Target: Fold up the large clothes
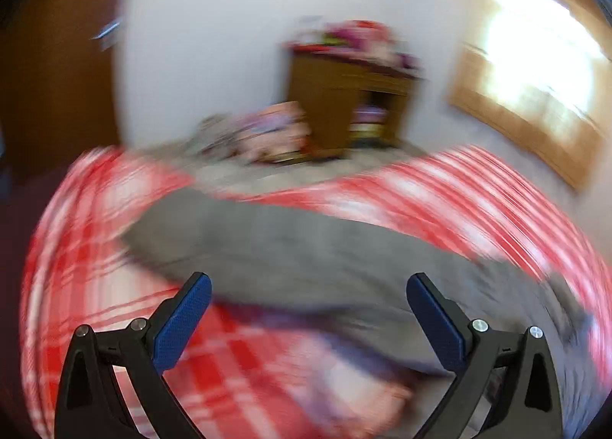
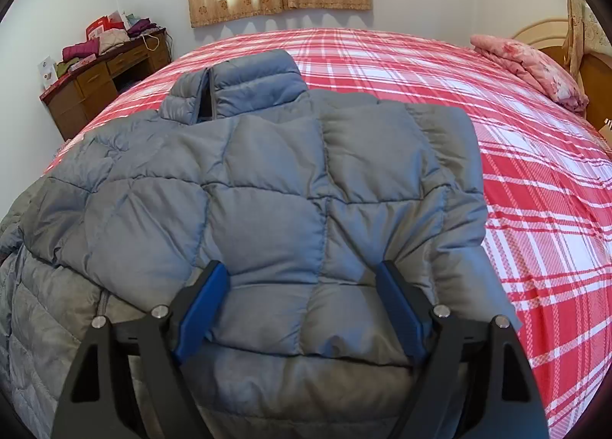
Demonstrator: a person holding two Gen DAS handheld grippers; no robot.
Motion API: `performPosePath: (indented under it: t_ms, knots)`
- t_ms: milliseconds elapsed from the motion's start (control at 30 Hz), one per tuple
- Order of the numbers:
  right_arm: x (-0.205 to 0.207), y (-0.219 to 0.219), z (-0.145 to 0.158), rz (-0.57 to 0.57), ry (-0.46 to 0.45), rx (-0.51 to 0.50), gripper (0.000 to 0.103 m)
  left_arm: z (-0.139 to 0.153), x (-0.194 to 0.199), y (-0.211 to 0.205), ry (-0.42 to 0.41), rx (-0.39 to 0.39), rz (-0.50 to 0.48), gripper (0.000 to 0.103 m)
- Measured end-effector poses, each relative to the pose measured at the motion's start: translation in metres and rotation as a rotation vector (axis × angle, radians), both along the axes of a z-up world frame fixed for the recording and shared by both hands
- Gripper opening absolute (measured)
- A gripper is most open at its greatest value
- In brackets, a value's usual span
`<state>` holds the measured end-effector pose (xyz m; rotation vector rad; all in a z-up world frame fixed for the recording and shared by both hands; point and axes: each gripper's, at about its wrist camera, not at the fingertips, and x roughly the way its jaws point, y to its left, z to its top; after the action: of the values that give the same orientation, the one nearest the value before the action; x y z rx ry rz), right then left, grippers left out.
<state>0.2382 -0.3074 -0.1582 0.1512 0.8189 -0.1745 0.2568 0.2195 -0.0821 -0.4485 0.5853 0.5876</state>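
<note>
- Our left gripper hangs wide open and empty, blurred, above the jacket on the bed.
- Our right gripper stands open astride the folded part, gripping nothing; we should press flat, then fold evenly.

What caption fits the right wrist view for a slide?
Right tool open over a grey puffer jacket laid on a red plaid bed.
</note>
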Motion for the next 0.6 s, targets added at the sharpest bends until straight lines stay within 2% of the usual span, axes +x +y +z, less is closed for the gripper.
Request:
performPosePath:
  t_ms: [67, 133, 200, 300, 367, 433, 467, 500, 567, 600]
  knots:
    - [0.0, 0.0, 0.0, 0.0, 0.001, -0.003, 0.083, -0.014, -0.018, 0.038, -0.032, -0.133, 0.123, 0.102]
    - [0.0, 0.001, 0.0, -0.001, 0.002, -0.005, 0.083, -0.028, -0.026, 0.062, -0.066, -0.237, 0.195, 0.102]
    - [0.0, 0.0, 0.0, 0.0, 0.002, -0.004, 0.083, -0.043, -0.017, 0.082, -0.032, -0.31, 0.253, 0.102]
    - [0.001, 0.001, -0.001, -0.002, 0.004, -0.004, 0.083, -0.054, -0.004, 0.096, -0.009, -0.344, 0.274, 0.102]
    - [0.002, 0.001, -0.001, -0.001, 0.005, -0.005, 0.084, -0.057, 0.01, 0.095, 0.017, -0.329, 0.247, 0.102]
    - [0.002, 0.001, -0.001, -0.001, 0.005, -0.004, 0.084, -0.06, 0.02, 0.094, 0.063, -0.271, 0.226, 0.102]
    - [0.002, 0.001, -0.001, -0.001, 0.005, -0.004, 0.084, -0.059, 0.021, 0.092, 0.068, -0.25, 0.211, 0.096]
    - [0.002, 0.001, -0.001, -0.001, 0.005, -0.005, 0.084, -0.06, 0.026, 0.09, 0.077, -0.225, 0.189, 0.079]
    - [0.002, 0.001, -0.001, -0.001, 0.005, -0.003, 0.084, -0.061, 0.029, 0.087, 0.089, -0.177, 0.182, 0.061]
    - [0.001, 0.001, -0.001, -0.001, 0.004, -0.004, 0.084, -0.061, 0.029, 0.086, 0.081, -0.162, 0.173, 0.039]
